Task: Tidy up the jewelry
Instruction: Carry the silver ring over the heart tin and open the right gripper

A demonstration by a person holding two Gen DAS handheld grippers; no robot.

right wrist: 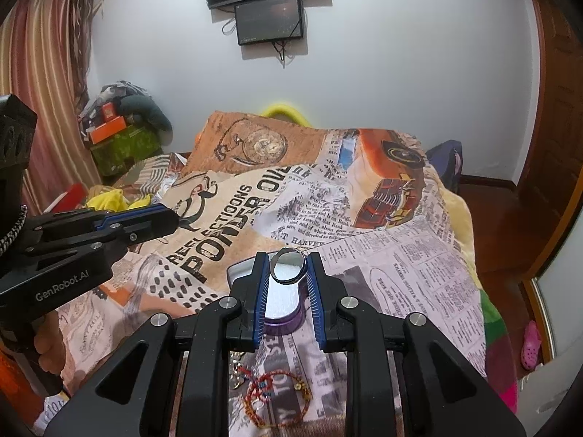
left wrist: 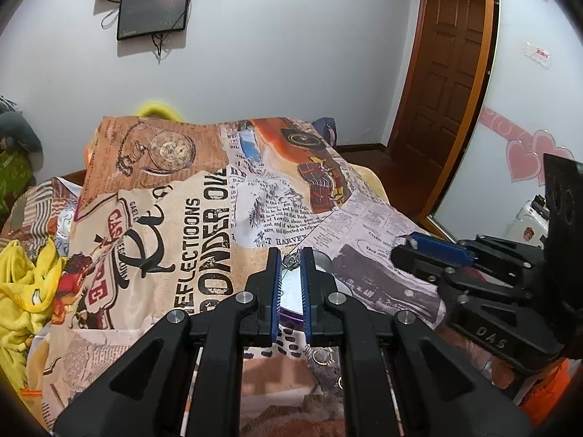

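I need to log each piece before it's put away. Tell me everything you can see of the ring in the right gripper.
The ring is a plain, smooth band of dark silvery, polished metal, with no stone or engraving visible. The right gripper holds it near its tips, pinched between the blue pads, which touch it on both sides. It stands on edge, tilted, its opening facing the camera. Through and below it shows the purple box with its pale inside. It touches nothing else.

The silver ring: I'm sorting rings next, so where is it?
In the right wrist view the silver ring sits clamped in the right tool, above the purple box.
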